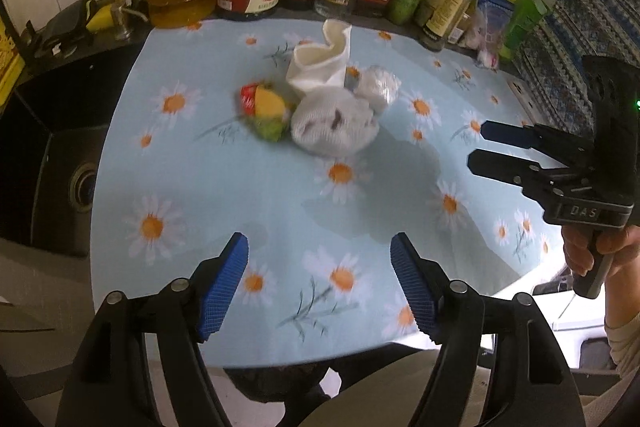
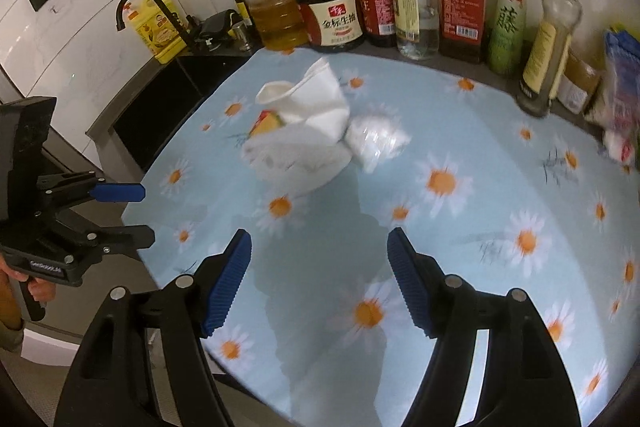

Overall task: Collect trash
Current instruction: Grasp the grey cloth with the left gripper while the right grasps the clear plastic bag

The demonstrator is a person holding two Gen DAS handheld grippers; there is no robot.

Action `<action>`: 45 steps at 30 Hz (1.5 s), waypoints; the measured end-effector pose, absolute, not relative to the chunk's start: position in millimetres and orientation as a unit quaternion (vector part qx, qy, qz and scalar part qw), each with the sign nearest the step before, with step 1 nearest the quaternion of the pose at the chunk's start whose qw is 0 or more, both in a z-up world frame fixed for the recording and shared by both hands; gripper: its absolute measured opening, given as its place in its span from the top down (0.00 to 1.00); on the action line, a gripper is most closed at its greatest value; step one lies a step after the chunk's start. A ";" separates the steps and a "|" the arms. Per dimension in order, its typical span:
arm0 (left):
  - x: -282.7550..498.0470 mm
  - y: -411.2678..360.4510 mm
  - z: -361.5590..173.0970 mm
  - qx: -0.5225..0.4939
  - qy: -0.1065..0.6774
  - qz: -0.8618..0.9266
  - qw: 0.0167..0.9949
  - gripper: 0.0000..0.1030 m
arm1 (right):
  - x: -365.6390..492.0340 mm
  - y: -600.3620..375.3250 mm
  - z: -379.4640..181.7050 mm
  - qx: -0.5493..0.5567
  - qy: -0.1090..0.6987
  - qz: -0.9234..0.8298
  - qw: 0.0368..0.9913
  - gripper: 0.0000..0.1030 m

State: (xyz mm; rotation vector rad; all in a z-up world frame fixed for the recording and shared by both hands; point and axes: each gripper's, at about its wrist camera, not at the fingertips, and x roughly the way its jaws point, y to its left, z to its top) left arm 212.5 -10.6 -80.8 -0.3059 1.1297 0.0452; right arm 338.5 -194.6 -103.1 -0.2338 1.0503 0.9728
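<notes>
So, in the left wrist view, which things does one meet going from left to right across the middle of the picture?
Black sink → red and yellow wrapper → crumpled white tissue → clear plastic wad → right gripper, its jaws apart with nothing between them.
</notes>
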 end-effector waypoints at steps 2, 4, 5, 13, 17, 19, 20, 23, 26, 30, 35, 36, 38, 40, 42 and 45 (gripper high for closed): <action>225.0 -12.3 -80.3 -0.146 0.534 0.025 0.833 0.31 | 354.3 -189.5 -104.2 -0.110 0.479 0.452 0.744 0.30; 234.3 -14.5 -80.9 -0.146 0.535 0.028 0.832 0.31 | 364.1 -184.6 -105.1 -0.115 0.477 0.459 0.741 0.30; 240.1 -15.7 -81.4 -0.146 0.536 0.029 0.831 0.31 | 369.9 -181.9 -105.9 -0.117 0.477 0.462 0.739 0.30; 276.3 -19.7 -87.6 -0.153 0.543 0.044 0.825 0.25 | 411.2 -161.1 -119.1 -0.129 0.480 0.480 0.723 0.30; 293.5 -18.1 -91.6 -0.157 0.545 0.048 0.823 0.25 | 426.3 -153.1 -127.1 -0.131 0.483 0.486 0.717 0.26; 300.2 -16.8 -94.9 -0.159 0.547 0.051 0.820 0.25 | 433.7 -148.6 -133.0 -0.133 0.486 0.487 0.713 0.26; 303.7 -15.9 -97.5 -0.159 0.549 0.053 0.819 0.25 | 437.5 -146.1 -136.5 -0.133 0.489 0.488 0.711 0.26; 312.8 -13.9 -104.1 -0.163 0.555 0.055 0.814 0.25 | 443.6 -141.1 -143.7 -0.136 0.493 0.491 0.705 0.26; 320.1 -11.7 -110.8 -0.165 0.560 0.057 0.810 0.25 | 449.7 -135.3 -151.5 -0.139 0.498 0.494 0.699 0.26; 327.0 -9.9 -120.0 -0.171 0.567 0.059 0.803 0.25 | 454.4 -130.3 -160.1 -0.144 0.504 0.498 0.691 0.26; 333.7 -9.6 -125.2 -0.177 0.570 0.059 0.800 0.26 | 457.5 -125.9 -168.3 -0.145 0.508 0.509 0.680 0.27; 335.2 -9.4 -126.6 -0.179 0.572 0.060 0.798 0.27 | 457.5 -125.2 -169.2 -0.146 0.508 0.510 0.678 0.27; 336.7 -9.1 -128.0 -0.181 0.572 0.062 0.798 0.27 | 457.6 -124.7 -170.8 -0.145 0.508 0.516 0.674 0.31; 338.4 -8.9 -130.8 -0.181 0.574 0.060 0.796 0.40 | 456.9 -124.3 -172.1 -0.147 0.508 0.520 0.671 0.38; 338.8 -8.9 -132.2 -0.181 0.575 0.058 0.796 0.41 | 454.5 -123.5 -174.2 -0.153 0.508 0.521 0.669 0.41; 339.2 -9.9 -133.6 -0.180 0.575 0.056 0.796 0.47 | 451.8 -124.2 -178.8 -0.154 0.510 0.522 0.666 0.46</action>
